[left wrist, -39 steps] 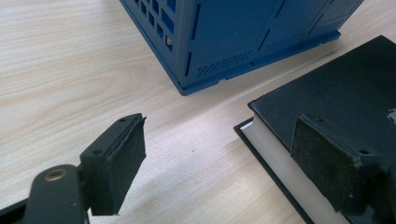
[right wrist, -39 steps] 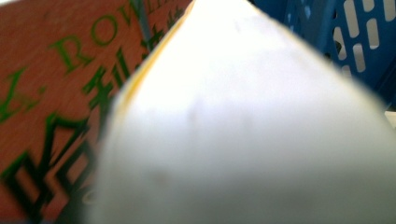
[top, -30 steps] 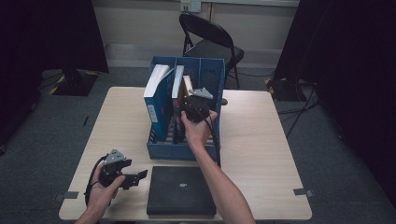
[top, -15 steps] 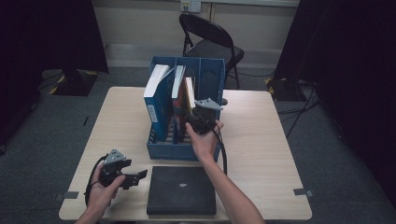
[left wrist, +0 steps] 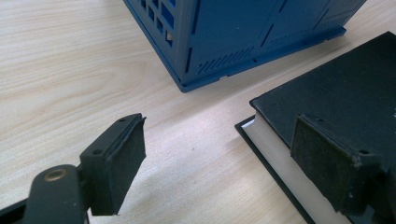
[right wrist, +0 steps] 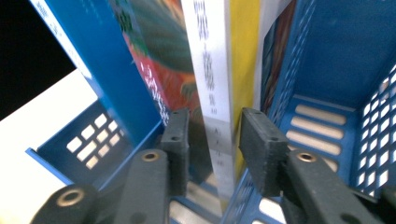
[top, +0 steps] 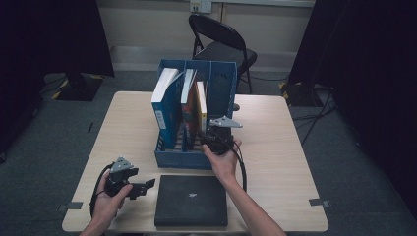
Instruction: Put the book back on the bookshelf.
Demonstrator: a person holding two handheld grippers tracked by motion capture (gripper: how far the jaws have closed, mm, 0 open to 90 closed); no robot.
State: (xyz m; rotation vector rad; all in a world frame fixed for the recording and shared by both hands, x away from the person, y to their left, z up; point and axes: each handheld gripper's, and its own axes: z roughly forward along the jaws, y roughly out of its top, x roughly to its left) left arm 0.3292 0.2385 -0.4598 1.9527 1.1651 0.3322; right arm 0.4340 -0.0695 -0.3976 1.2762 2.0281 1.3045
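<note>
1. Yellow book (right wrist: 219, 93) with a white spine stands upright in the blue file rack (top: 216, 88), in the middle slot, against the divider to the empty right-hand slot.
2. Right tongs (right wrist: 212, 154) straddle the lower spine of that book; their jaws have just been closing, with the book between them. Gaps remain on both sides, so the pads do not yet press it.
3. In the high view the right tongs (top: 216, 140) sit at the rack's near end, held by the person's right hand (top: 222, 162).
4. Two more books stand in the rack: a colourful book (top: 188, 105) beside the yellow one, and a blue-and-white book (top: 164, 105) leaning in the left slot.
5. Left tongs (left wrist: 219, 158) are released, jaws wide apart, holding nothing, low over the wooden surface (left wrist: 70, 70).
6. Black book (top: 192, 199) lies flat on the surface in front of the rack, its near corner just beside the left tongs' right-hand jaw.
7. A folding chair (top: 221, 44) stands beyond the surface.
</note>
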